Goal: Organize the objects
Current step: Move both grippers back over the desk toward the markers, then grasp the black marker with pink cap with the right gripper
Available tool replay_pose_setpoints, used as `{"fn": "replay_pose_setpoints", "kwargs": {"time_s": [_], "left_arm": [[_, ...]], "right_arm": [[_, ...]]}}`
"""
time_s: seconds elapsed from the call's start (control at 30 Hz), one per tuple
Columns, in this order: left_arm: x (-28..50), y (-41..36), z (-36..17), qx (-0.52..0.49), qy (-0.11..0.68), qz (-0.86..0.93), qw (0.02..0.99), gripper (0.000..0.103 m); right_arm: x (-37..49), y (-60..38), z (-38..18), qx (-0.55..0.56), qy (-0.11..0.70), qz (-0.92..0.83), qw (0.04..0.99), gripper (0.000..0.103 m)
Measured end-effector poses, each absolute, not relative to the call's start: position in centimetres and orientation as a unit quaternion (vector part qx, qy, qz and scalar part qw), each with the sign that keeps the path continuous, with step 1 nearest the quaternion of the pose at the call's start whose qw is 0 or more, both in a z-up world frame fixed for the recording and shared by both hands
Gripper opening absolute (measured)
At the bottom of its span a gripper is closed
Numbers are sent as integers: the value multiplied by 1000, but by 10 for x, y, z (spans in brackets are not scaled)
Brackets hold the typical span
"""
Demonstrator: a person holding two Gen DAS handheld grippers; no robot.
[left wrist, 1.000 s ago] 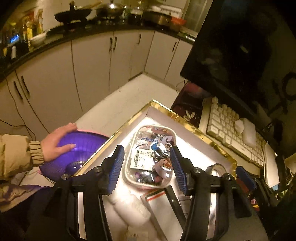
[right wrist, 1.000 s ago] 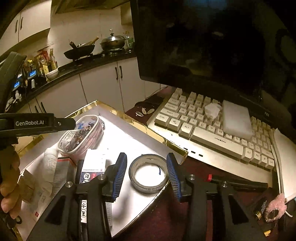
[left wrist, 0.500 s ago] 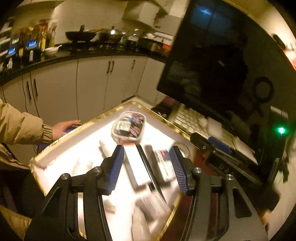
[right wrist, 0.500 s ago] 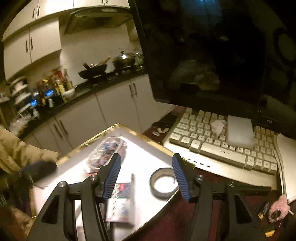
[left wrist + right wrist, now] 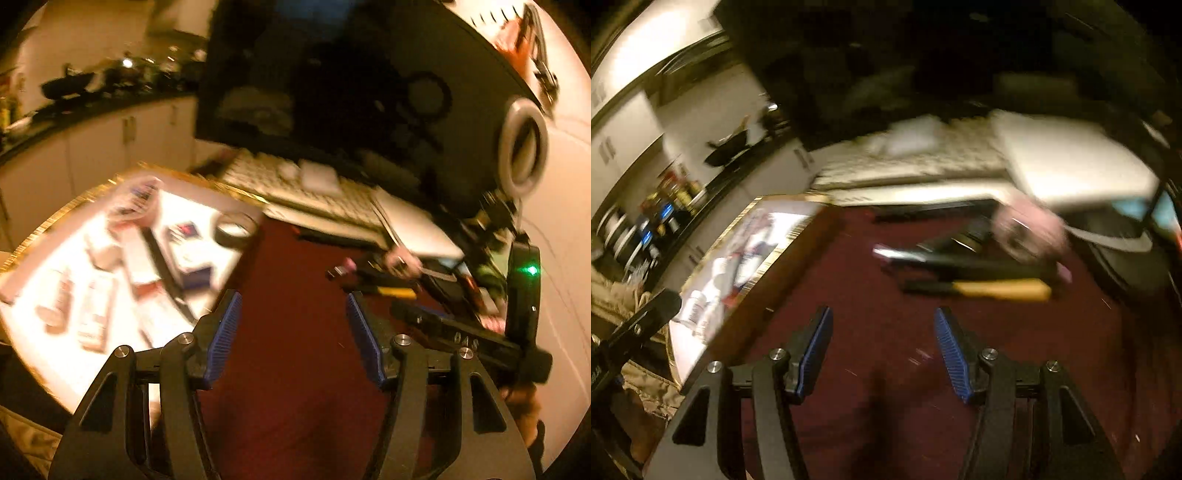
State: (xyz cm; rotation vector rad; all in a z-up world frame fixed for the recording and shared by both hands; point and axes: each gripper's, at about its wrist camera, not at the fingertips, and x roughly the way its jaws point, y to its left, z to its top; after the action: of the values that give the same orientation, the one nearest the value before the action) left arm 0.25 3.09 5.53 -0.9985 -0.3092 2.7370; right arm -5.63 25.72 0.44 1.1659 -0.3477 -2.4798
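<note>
Bare red tabletop (image 5: 295, 295) beside tray (image 5: 74, 206)

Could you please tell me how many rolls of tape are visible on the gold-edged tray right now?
1: the tape roll lies at the gold-edged tray's corner nearest the keyboard. The frames are blurred, so another could go unnoticed.

Dim, warm-yellow light, heavy motion blur, fisheye-bent edges — overexposed glare on the tray (image 5: 26, 243).

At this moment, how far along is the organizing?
Done: several items lie in the gold-rimmed tray, tape roll at its corner. In hand: nothing; left tool and right tool are open over the red cloth. Left: the yellow-handled tool and nearby clutter.
</note>
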Motion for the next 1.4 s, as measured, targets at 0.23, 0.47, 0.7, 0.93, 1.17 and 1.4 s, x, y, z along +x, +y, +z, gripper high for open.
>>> {"fn": "replay_pose_setpoints", "kwargs": {"time_s": [0.23, 0.47, 0.7, 0.93, 1.17, 1.4], "left_arm": [[-1, 49, 45, -359, -96, 920, 122, 59], [-3, 50, 38, -368, -106, 915, 124, 59], [-5, 49, 32, -376, -108, 911, 128, 59], [-7, 47, 25, -384, -118, 906, 135, 59], [-9, 44, 21, -389, -120, 903, 136, 59], [-6, 42, 20, -388, -125, 902, 141, 59]], "right_arm": [[-60, 281, 2, 414, -107, -887, 175, 58], [-88, 270, 11, 410, -27, -894, 180, 58], [-108, 278, -4, 418, 5, -895, 153, 58], [-116, 276, -7, 406, 20, -897, 172, 67], [-96, 263, 7, 421, 42, -877, 226, 68], [-116, 254, -2, 419, 86, -874, 232, 68]]}}
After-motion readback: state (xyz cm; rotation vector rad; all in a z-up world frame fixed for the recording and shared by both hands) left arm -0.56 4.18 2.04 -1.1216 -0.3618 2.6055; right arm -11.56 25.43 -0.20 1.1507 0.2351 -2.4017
